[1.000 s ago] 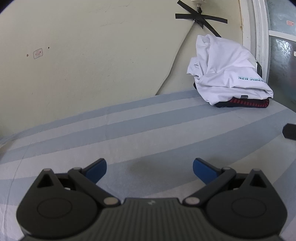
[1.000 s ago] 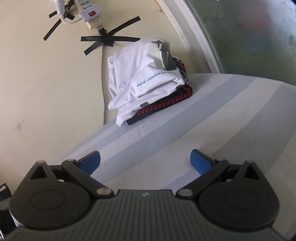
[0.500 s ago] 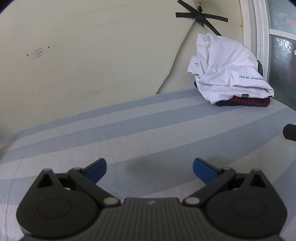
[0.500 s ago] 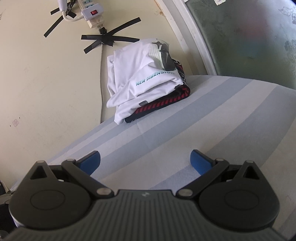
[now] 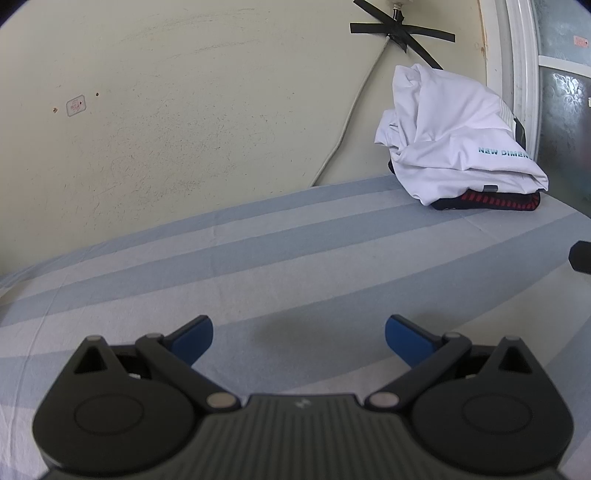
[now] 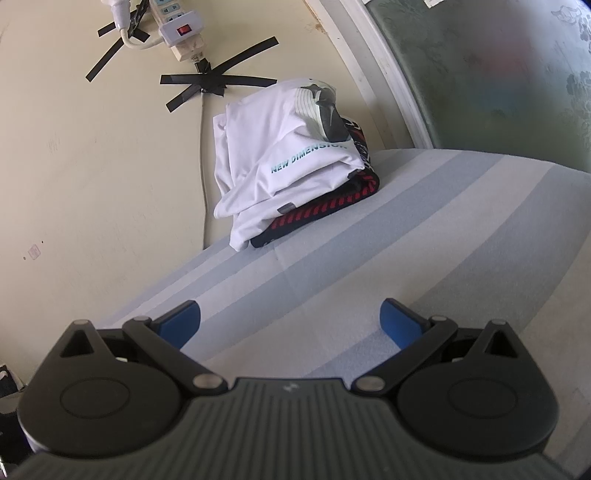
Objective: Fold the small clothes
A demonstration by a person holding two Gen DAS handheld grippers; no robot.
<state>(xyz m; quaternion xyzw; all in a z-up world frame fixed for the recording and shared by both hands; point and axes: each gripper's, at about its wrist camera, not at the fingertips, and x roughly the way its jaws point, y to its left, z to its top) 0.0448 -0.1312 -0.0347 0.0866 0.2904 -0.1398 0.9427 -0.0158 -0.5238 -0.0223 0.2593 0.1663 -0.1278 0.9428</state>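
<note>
- Clothes sit in a folded stack at the far edge of the striped sheet [image 5: 295, 266], pushed up against the cream wall [image 5: 184, 110].
- On top lies a white shirt [image 5: 454, 136] with teal lettering that reads "NEW DIMEN…"; in the right wrist view the same white shirt [image 6: 280, 155] shows a grey and white printed patch near its upper fold.
- Under it is a dark garment with red stripes [image 5: 491, 201], its edge sticking out below the shirt [image 6: 325, 210].
- Left gripper [image 5: 299, 334] hangs over bare sheet, its blue pads spread wide with nothing between them, well apart from the stack.
- Right gripper [image 6: 290, 321] is likewise spread wide and empty above the sheet, the stack ahead of it and slightly left.
- A white cable [image 5: 351, 110] runs down the wall beside the stack, fixed by crossed strips of black tape [image 5: 400, 31].
- Right wrist view also shows a power strip [image 6: 177, 29] with a red switch taped higher on the wall.
- A window frame [image 5: 517, 55] stands right of the stack.
</note>
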